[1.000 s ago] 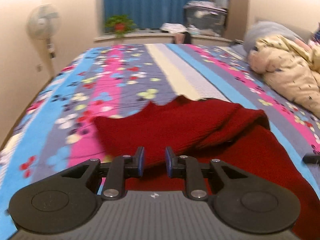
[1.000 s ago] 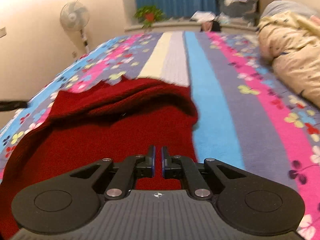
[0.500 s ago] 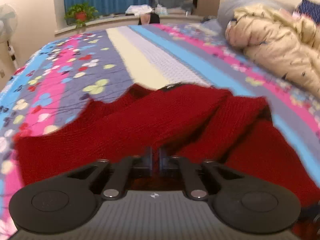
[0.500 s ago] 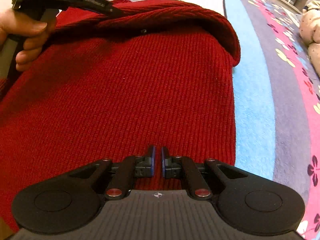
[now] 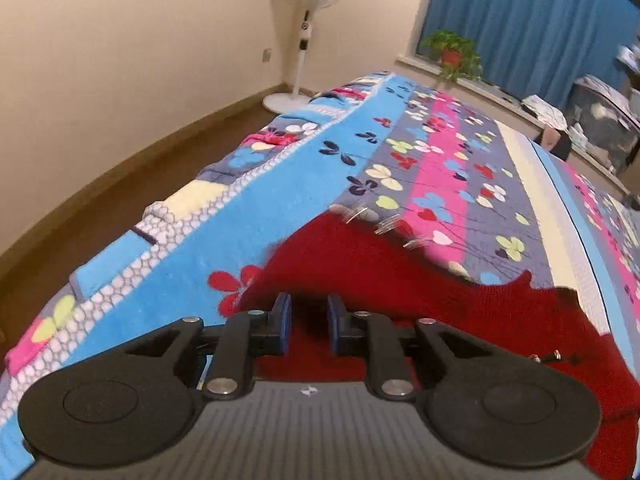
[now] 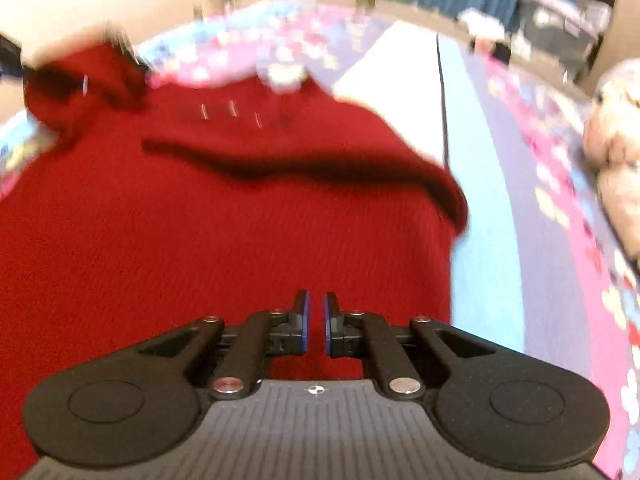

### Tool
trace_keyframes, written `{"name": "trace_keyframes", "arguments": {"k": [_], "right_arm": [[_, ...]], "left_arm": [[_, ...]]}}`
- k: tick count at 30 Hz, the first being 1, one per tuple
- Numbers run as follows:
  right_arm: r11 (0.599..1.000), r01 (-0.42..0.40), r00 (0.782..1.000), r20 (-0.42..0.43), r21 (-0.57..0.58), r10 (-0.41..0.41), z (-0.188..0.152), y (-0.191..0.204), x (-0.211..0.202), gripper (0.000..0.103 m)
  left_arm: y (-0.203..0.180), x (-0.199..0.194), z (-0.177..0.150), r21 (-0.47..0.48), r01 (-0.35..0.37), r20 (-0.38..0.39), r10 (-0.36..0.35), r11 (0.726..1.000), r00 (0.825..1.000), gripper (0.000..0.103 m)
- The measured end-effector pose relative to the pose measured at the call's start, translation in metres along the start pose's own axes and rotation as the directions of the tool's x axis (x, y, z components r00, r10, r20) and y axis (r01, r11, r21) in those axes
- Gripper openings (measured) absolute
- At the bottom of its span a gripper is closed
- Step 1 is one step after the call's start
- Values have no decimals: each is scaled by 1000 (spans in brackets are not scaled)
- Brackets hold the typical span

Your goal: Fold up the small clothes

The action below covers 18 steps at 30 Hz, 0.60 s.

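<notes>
A dark red knit sweater (image 5: 420,288) lies spread on the flowered bedspread (image 5: 328,152). Its upper part is folded over the body (image 6: 208,224), and its left end is bunched and blurred (image 6: 80,80). My left gripper (image 5: 309,320) hovers at the sweater's left corner near the bed's side. Its jaws are opening, with red cloth showing in the gap below them and the pads not pressing on it. My right gripper (image 6: 316,320) is shut over the sweater's lower body, with nothing between its pads.
The bed's left edge drops to a brown floor (image 5: 100,192), and a standing fan (image 5: 304,4) is in the corner. A potted plant (image 5: 452,52) and clutter sit on the sill below blue curtains. A cream quilt (image 6: 616,152) lies at the bed's right.
The left gripper closed, swung left toward the bed's edge and parted again, and the sweater's left end shifted left with it. The right gripper dropped closer over the sweater and stayed shut.
</notes>
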State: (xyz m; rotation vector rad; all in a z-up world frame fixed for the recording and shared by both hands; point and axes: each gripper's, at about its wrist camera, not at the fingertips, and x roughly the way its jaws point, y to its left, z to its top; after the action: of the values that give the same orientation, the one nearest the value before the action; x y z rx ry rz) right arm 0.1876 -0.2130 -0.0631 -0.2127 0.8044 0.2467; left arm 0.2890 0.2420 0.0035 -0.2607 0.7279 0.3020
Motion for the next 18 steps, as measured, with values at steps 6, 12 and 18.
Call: {"name": "trace_keyframes", "arguments": {"k": [6, 12, 18], "right_arm": [[967, 76, 989, 143, -243, -41, 51, 72, 58, 54], [789, 201, 977, 179, -580, -118, 62, 126, 128, 45], [889, 184, 974, 196, -418, -110, 109, 54, 115, 10]], "left_arm": [[-8, 14, 8, 51, 49, 27, -51, 997, 998, 24], [-8, 12, 6, 50, 61, 7, -62, 997, 998, 24], [-18, 15, 6, 83, 79, 9, -80, 993, 997, 24]]}}
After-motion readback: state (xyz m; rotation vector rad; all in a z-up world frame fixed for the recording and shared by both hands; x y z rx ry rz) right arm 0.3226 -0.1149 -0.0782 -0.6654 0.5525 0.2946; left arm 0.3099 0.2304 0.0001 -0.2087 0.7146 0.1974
